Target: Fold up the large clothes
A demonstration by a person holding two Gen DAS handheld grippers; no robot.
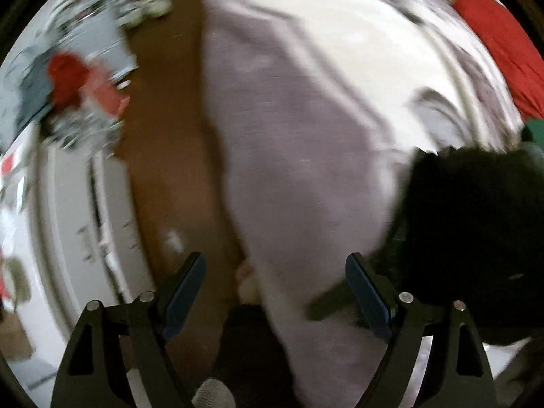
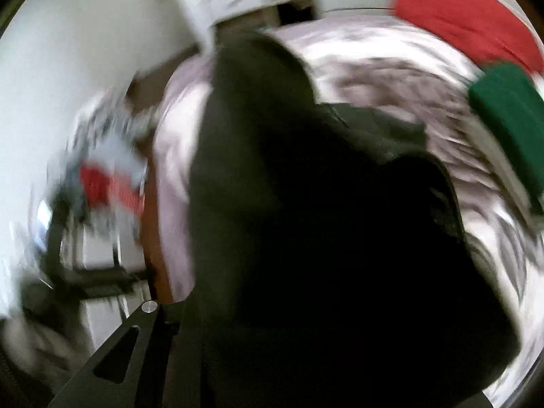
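A large black garment [image 2: 323,221] hangs in front of the right wrist camera and covers my right gripper's fingers; only the left arm of that gripper [image 2: 136,333] shows. The cloth drapes over the pale lilac bed cover [image 2: 391,68]. In the left wrist view the same black garment [image 1: 476,231] sits at the right on the bed cover [image 1: 289,153]. My left gripper [image 1: 275,292] is open and empty above the bed's edge, its right finger [image 1: 369,295] close to the black cloth. Both views are motion-blurred.
A red pillow or cloth [image 1: 503,51] lies at the bed's far corner, also in the right wrist view [image 2: 469,17], with a green folded item [image 2: 510,119] beside it. Brown floor [image 1: 163,136] runs left of the bed. A clothes pile [image 1: 74,78] and white furniture [image 1: 68,238] stand at left.
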